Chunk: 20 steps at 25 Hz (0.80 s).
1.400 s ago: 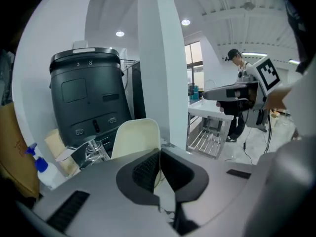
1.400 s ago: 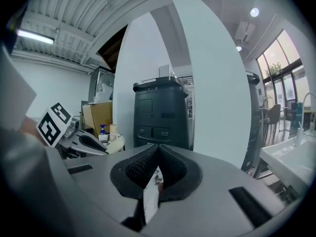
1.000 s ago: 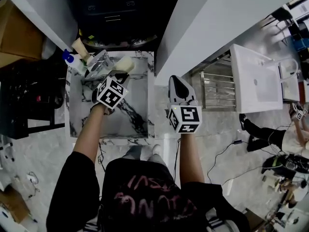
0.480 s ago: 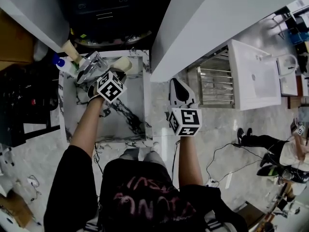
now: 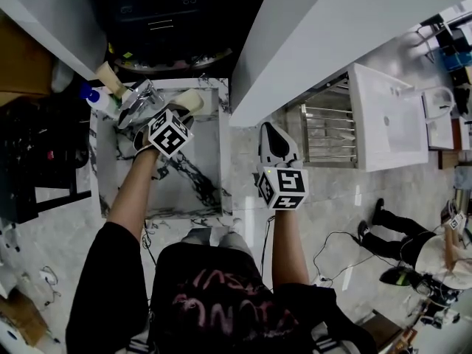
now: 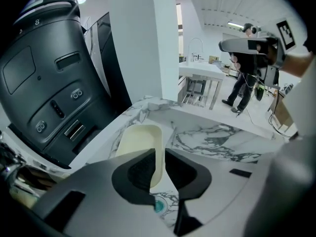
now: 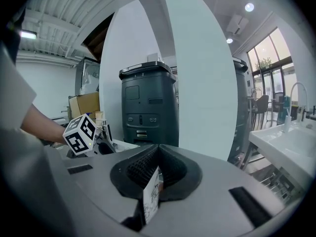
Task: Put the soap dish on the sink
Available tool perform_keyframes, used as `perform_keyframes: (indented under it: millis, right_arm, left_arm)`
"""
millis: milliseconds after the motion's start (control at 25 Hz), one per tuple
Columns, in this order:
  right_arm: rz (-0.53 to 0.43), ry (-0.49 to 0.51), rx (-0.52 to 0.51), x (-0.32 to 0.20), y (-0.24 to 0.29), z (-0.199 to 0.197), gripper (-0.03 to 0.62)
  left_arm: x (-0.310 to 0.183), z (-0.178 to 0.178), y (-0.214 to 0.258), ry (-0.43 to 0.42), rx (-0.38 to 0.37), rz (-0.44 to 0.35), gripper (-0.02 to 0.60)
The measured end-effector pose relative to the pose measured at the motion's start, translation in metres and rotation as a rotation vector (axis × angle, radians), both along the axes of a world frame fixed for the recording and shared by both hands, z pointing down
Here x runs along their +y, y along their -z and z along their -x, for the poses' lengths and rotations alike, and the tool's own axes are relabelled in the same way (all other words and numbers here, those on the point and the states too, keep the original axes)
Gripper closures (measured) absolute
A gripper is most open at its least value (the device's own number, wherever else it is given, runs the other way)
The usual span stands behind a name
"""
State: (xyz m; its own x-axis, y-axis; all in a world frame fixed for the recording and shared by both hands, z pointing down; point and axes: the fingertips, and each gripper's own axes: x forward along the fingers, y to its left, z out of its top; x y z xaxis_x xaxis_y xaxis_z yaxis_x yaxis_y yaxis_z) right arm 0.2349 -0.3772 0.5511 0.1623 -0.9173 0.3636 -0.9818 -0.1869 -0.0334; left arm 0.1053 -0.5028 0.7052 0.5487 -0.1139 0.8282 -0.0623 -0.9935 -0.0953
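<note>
A cream soap dish (image 5: 191, 99) (image 6: 139, 141) lies at the back rim of the marble sink (image 5: 223, 169) (image 6: 223, 138), just right of the chrome tap (image 5: 140, 97). My left gripper (image 5: 180, 113) (image 6: 159, 155) is shut on the dish's near wall, which runs up between the jaws. To the right of the sink my right gripper (image 5: 275, 129) (image 7: 158, 149) hangs in the air above the floor. It is shut, and a small white printed card (image 7: 150, 199) sticks out between its jaws.
A blue-capped bottle (image 5: 96, 98) and a cream bottle (image 5: 109, 78) stand at the sink's back left corner. Behind are a dark bin (image 5: 168, 19) (image 7: 148, 107) and a white pillar (image 5: 332, 43). To the right are a metal rack (image 5: 329, 131), a white basin (image 5: 387, 116) and a person (image 5: 417, 245).
The left gripper has shifted slightly towards the sink's back rim with the dish. The right gripper has stayed put. The person at the right has moved along the floor.
</note>
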Motion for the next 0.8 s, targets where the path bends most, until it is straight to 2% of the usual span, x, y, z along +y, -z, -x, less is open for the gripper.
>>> perform_keyframes:
  millis: [280, 800]
  right_arm:
    - [-0.015, 0.007, -0.008, 0.002, 0.006, 0.005, 0.580]
    - [-0.065, 0.051, -0.007, 0.014, 0.033, 0.023, 0.580]
  left_arm:
    - [0.000, 0.002, 0.018, 0.033, 0.041, -0.017, 0.508]
    - [0.018, 0.019, 0.077, 0.191, 0.227, -0.049, 0.556]
